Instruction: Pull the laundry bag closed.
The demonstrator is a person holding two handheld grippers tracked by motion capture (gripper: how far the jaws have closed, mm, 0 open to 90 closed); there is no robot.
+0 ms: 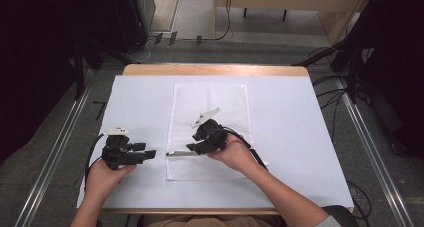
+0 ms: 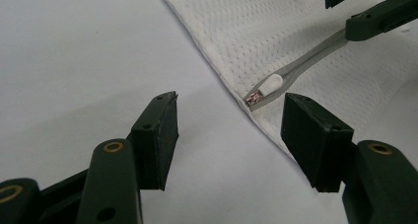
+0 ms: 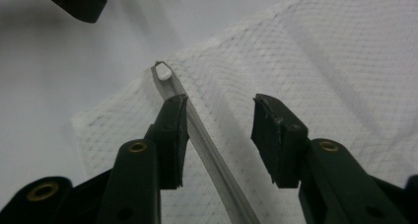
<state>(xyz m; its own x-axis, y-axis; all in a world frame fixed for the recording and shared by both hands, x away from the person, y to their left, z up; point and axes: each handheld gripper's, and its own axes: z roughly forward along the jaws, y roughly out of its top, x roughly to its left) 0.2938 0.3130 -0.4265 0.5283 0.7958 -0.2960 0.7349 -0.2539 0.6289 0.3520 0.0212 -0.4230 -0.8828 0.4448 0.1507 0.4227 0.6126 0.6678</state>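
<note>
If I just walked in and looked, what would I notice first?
Probably the white mesh bag lying flat in the middle of the white table cover, with its grey zipper along the near end. The right gripper hovers open over that zipper, and the left gripper waits open beside the bag's left edge.

Both tools are black plastic. The left gripper (image 1: 150, 154) carries a small white plate on top, the right gripper (image 1: 192, 147) a pale grey three-cornered one. A black cable trails from each. Their square-ended jaws show brass-ringed screw holes in both gripper views. The person's forearms are bare; a grey sleeve edge (image 1: 327, 222) shows.
</note>
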